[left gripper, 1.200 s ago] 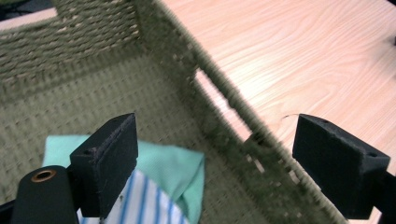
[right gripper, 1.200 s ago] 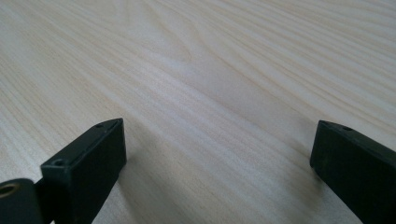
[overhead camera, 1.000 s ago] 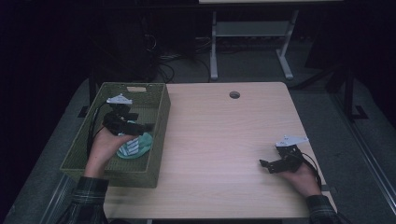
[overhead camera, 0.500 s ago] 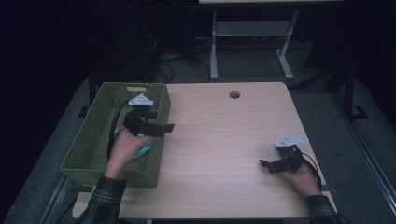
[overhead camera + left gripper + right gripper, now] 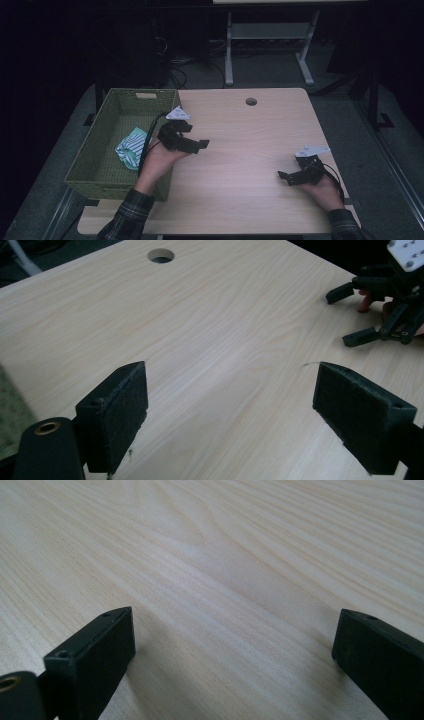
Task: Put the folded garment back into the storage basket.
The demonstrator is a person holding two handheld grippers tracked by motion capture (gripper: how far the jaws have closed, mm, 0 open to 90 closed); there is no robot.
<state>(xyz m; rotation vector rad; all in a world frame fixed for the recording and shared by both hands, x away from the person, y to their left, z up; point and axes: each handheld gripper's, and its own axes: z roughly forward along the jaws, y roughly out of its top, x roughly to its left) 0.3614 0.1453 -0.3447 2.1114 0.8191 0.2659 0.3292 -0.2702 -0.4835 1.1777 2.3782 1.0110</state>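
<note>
Your left claw (image 5: pixel 192 145) hangs spread and empty over the table (image 5: pixel 250 150); the striped cloth (image 5: pixel 131 147) lies behind it in the basket (image 5: pixel 95 150), far nearer than your right claw (image 5: pixel 292 176), likewise spread.

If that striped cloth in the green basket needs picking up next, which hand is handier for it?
The left. The left gripper hovers open just beside the basket, close to the striped cloth. The right gripper rests open far across the table, so it would likely have to cross over.
</note>
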